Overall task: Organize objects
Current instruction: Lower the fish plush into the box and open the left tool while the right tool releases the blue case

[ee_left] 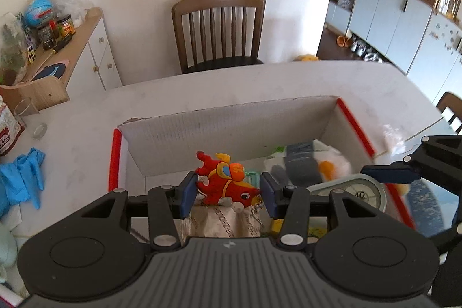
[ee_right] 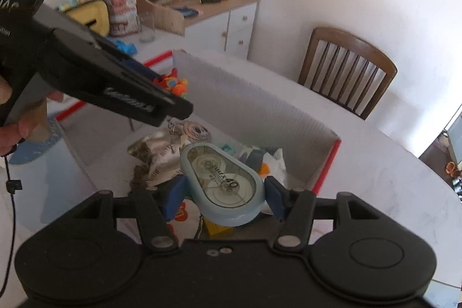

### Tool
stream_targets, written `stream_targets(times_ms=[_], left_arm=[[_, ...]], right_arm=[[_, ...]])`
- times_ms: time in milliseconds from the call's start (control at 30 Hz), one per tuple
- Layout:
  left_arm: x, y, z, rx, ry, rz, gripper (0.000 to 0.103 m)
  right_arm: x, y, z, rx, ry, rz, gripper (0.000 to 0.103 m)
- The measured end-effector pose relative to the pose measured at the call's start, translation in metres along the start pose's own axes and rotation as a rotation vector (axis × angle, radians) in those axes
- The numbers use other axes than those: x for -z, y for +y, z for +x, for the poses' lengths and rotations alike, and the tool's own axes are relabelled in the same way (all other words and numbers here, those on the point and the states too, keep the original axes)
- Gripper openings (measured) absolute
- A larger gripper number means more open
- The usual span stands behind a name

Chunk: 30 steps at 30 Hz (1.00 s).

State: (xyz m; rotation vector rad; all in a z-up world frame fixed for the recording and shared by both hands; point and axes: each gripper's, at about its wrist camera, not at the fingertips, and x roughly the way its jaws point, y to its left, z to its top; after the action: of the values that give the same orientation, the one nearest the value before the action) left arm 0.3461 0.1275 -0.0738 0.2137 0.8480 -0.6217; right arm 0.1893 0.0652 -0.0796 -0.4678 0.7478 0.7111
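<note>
An open white cardboard box (ee_left: 231,132) with red edges stands on the white table. My left gripper (ee_left: 228,192) is shut on a red and orange fish toy (ee_left: 228,185), holding it over the box's near part. My right gripper (ee_right: 223,198) is shut on a pale blue correction tape dispenser (ee_right: 225,181), also above the box (ee_right: 245,100). Inside the box lie a foil snack bag (ee_right: 156,160), a grey item (ee_left: 300,163) and a white and orange soft piece (ee_left: 332,163). In the right wrist view the left gripper's finger (ee_right: 138,103) crosses the upper left with the fish (ee_right: 173,82).
A wooden chair (ee_left: 219,31) stands behind the table. Blue gloves (ee_left: 20,181) and a drinking glass (ee_left: 26,108) lie left of the box. A sideboard (ee_left: 86,48) with jars stands against the wall. A person's hand (ee_right: 17,129) holds the left gripper.
</note>
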Motion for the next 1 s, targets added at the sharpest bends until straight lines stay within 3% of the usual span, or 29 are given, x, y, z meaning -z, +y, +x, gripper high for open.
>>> stream_targets(times_ms=[267,533,900,1000], left_arm=[[0.001,0.000,0.045,-0.003,0.097,0.022,0.047],[0.003,0.004,0.072,0.001,0.196,0.000,0.047],[0.010,0.002,0.076,-0.011,0.220,0.001,0.047],[0.011,-0.001,0.071,-0.019,0.206,0.010,0.057]], right_arm=[[0.002,0.002,0.033,0.014,0.068,0.023,0.058],[0.004,0.012,0.042,0.041,0.077,-0.017,0.058],[0.005,0.008,0.027,0.020,0.057,-0.007,0.058],[0.005,0.002,0.021,0.005,0.049,0.008,0.060]])
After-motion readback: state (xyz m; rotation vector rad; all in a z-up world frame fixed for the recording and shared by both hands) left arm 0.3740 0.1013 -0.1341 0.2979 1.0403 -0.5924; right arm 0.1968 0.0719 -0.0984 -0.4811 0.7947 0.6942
